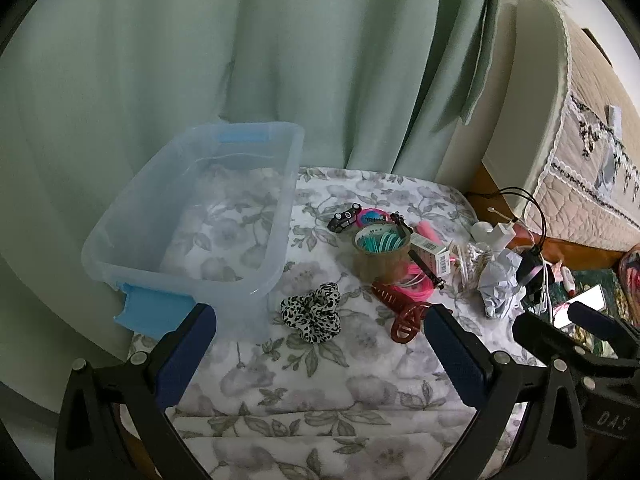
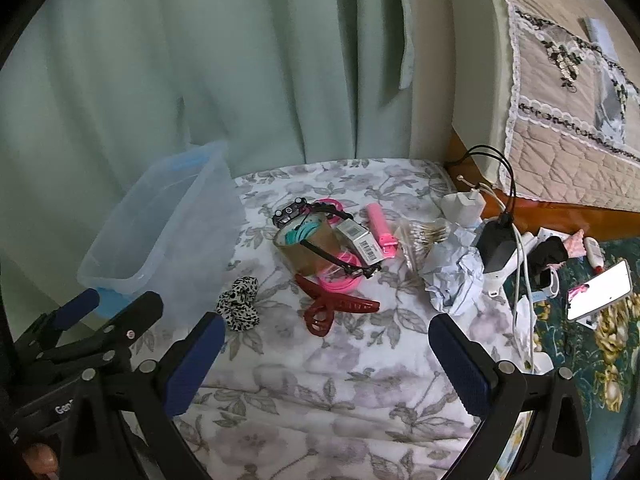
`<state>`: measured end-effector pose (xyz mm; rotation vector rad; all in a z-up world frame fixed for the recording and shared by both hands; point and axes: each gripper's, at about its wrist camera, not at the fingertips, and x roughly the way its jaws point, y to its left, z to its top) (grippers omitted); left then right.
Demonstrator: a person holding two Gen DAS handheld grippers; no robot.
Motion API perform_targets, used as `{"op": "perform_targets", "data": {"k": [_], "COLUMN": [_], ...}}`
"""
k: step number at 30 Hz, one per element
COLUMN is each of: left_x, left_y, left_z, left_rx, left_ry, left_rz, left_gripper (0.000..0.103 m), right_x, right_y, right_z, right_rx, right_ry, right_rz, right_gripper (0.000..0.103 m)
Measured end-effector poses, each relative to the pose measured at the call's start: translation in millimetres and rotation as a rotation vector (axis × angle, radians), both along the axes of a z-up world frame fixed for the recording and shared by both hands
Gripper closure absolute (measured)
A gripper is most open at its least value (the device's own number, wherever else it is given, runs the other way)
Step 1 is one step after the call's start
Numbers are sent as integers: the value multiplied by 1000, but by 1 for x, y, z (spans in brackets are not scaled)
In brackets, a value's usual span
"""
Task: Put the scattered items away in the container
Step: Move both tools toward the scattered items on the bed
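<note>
- Left gripper (image 1: 320, 344) and right gripper (image 2: 326, 354) both spread wide with nothing between the blue pads, hovering over the near part of the floral bed cover (image 1: 320, 400).
- Clear plastic container (image 1: 192, 220) at the far left edge of the cover, against the green curtain (image 1: 240, 60); only the floral print shows through its floor, nothing visible inside.
- Leopard scrunchie (image 1: 314, 318) just beside the container's near right corner: probably soft and light, easy to pinch anywhere.
- Red claw clip (image 2: 332, 308) just right of it: likely stiff, smooth plastic; best taken across the body, not the teeth.
- Tape roll (image 2: 308, 250) further back, with teal hair ties inside and a black band draped across: apt to drag its neighbours if lifted.
- Small box (image 2: 360, 242), pink coil, pink tube (image 2: 380, 228), bag of cotton swabs and crumpled paper (image 2: 456, 280) crowded toward the right edge.
- Open cover near the front; cables and charger (image 2: 496, 248) at the right edge, a likely snag.
</note>
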<state>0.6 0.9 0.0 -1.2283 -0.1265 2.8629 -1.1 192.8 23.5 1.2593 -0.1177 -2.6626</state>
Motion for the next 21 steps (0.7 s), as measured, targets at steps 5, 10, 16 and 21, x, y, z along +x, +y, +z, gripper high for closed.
{"op": "perform_targets", "data": {"k": [5, 10, 16, 21], "left_x": [3, 4, 6, 13], "left_y": [3, 0, 6, 12], "left_z": [0, 4, 11, 14], "left_rx": [-10, -8, -22, -44], "left_ry": [26, 48, 86, 112], "left_rz": [11, 18, 14, 15], "left_gripper": [0, 0, 0, 0], "right_x": [3, 6, 6, 5], "right_y": [1, 2, 10, 18], "right_z": [0, 0, 4, 0], "right_rx": [-13, -26, -83, -152], "right_ry": [23, 45, 42, 15], "right_rz": [17, 34, 50, 70], "right_gripper": [0, 0, 0, 0]}}
